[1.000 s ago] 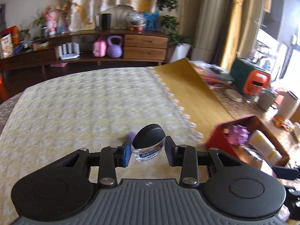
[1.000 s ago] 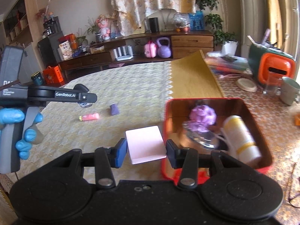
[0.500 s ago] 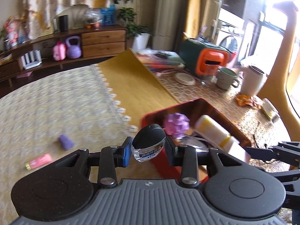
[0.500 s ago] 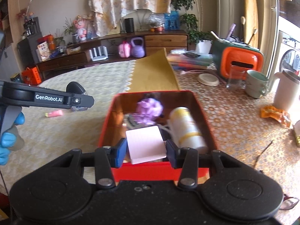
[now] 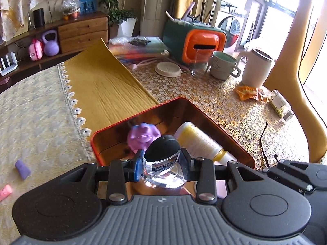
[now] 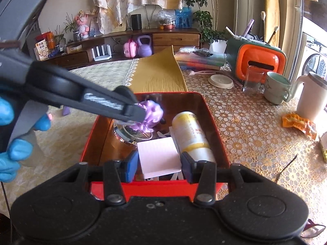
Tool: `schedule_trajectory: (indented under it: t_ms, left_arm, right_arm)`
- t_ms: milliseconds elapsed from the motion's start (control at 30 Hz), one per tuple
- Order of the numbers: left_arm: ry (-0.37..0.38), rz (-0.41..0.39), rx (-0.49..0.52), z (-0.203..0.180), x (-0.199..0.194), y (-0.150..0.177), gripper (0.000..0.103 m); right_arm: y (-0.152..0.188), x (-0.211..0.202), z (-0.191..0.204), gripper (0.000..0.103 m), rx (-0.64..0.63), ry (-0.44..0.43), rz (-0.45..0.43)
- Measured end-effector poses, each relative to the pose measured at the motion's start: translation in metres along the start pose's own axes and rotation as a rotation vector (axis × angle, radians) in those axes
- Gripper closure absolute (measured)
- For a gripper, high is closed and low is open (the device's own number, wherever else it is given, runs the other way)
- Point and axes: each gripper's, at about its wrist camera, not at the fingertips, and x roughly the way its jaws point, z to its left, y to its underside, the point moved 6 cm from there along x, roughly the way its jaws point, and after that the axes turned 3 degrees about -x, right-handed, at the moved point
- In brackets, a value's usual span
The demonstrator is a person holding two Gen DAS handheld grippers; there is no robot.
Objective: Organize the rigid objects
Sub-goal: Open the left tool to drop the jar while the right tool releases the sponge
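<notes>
The left tongs (image 5: 161,164) are clamped on a small clear glass jar with a domed black lid (image 5: 162,156), held tilted over the near end of the red metal tin with a glossy copper-toned inside (image 5: 224,132), while the right tongs (image 6: 157,166) pinch a flat pale pink square pad (image 6: 158,155) over the same near end. The likeliest trouble is crowding: both tools hang above one small box, and the left tool's arm crosses the right wrist view close to the other pair, so a careless release could knock them together. The jar is smooth, rounded and hard; let go from its tilt, it may roll, clatter against the slick tin wall or strike the round mirror-like disc with a metal rim (image 6: 132,131) lying beneath. The thin pad is light and flat, and may slide under other things or land on edge. Deeper in the tin lie a white and yellow plastic cylinder bottle (image 6: 190,134) on its side and a lumpy glossy purple toy (image 5: 143,136), leaving little bare floor. Left on the woven cream tablecloth (image 5: 40,112) of the table are a small purple block (image 5: 22,169) and a pink stick-shaped piece (image 5: 5,192), well apart from the tin. Farther off stand a ceramic mug (image 5: 223,65) and an orange and green plastic case (image 5: 196,40)
</notes>
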Motion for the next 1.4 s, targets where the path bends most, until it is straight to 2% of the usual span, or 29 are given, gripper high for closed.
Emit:
schedule_trajectory:
  t_ms: [200,867,1100,1400]
  left_arm:
    - [0.007,0.042,0.009,-0.005,0.022,0.0,0.067]
    - [-0.007,0.072,0.028,-0.012,0.056,-0.006,0.067]
    - [-0.003,0.051,0.051,-0.012,0.047,-0.005,0.065]
    - [0.011,0.012,0.041,0.0,0.013,-0.001,0.061]
  right_arm:
    - [0.004,0.011,0.002,0.059,-0.032,0.014,0.022]
    - [0.005,0.017,-0.002,0.058,-0.006,0.045,0.031]
    - [0.005,0.014,-0.003,0.055,0.008,0.048,0.025]
    - [0.002,0.003,-0.002,0.054,0.035,0.038,0.011]
